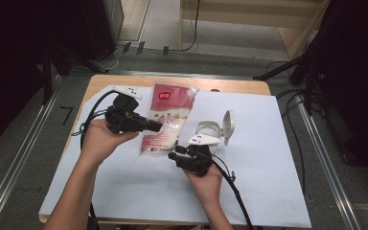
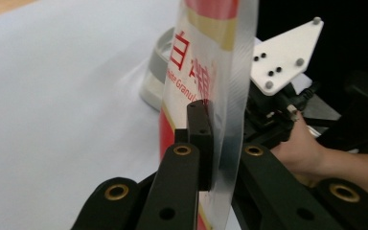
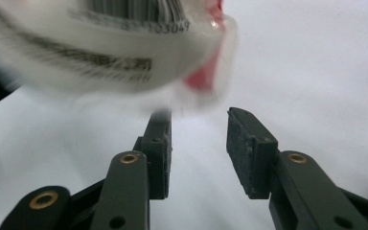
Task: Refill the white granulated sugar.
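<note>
Dark curtains all round, cables on the floor, and a wooden worktop [image 1: 100,84] with a big white sheet [image 1: 258,182] taped over most of it. The red and white sugar pouch [image 1: 165,122] sits near the middle of the sheet, just left of a small white canister [image 1: 207,130] with its flip lid [image 1: 228,125] standing open.

My left tongs [image 1: 159,126] are clamped right down on the pouch's clear side seam; in the left gripper view the pad presses flat on that ribbed strip. My right tongs [image 1: 171,155] sit at the pouch's bottom corner, jaws partly open, nothing between the pads. In the right gripper view the pouch bulges just above and ahead of them.

Handling-wise I reckon this thing is a floppy bag of granules: the weight slumps wherever it's lowest, and the film looks slick. The sealed seams are the only stiff bits, so that's where to pinch. Grabbing the fat middle would just squash it and let it slide. The bottom corner seam looks like the sensible spot for the right side, so I can tip the spout [image 1: 194,90] toward the canister
</note>
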`<act>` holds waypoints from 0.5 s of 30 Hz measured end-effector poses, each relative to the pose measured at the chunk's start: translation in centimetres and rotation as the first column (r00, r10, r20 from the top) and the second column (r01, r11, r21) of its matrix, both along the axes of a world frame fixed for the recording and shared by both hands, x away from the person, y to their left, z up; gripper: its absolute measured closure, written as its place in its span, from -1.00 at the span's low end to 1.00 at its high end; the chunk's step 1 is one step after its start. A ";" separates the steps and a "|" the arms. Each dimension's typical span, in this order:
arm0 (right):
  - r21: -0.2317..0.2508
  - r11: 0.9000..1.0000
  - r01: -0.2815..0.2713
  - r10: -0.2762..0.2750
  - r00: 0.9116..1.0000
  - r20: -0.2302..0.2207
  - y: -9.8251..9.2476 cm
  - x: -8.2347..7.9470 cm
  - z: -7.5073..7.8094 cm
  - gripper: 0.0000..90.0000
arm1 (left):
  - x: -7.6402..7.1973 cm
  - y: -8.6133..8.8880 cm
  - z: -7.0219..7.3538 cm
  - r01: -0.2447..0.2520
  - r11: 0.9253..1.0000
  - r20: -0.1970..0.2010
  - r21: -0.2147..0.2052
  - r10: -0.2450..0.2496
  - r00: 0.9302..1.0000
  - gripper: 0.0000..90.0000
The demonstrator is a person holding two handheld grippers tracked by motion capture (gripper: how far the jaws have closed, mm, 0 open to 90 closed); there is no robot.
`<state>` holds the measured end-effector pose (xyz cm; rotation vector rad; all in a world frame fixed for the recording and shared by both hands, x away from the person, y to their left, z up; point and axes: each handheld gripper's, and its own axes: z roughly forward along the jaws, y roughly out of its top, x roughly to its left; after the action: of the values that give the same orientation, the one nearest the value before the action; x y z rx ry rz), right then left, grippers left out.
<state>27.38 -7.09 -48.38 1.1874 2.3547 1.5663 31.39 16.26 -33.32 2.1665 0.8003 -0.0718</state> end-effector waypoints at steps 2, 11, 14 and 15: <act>-0.003 1.000 -0.009 0.009 1.000 0.011 -0.1 0.0 0.1 0.36 | 0.1 0.3 -0.1 -0.018 1.000 0.001 0.015 0.018 1.000 1.00; -0.037 0.994 -0.099 0.101 0.993 0.055 -0.5 0.0 0.6 0.34 | 0.7 1.7 -0.7 -0.075 0.997 0.029 0.005 0.075 0.997 1.00; -0.060 0.990 -0.126 0.129 0.990 0.058 -0.7 0.1 0.8 0.34 | 0.9 2.1 -0.9 -0.085 0.996 0.028 -0.002 0.085 0.996 1.00; -0.058 0.989 -0.134 0.137 0.990 0.046 -0.8 0.2 0.8 0.33 | 1.0 2.2 -1.0 -0.093 0.996 0.029 -0.002 0.093 0.995 1.00</act>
<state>27.53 -7.89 -47.53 0.9845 2.4757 1.5398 32.39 18.48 -34.31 2.1222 0.8827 0.0068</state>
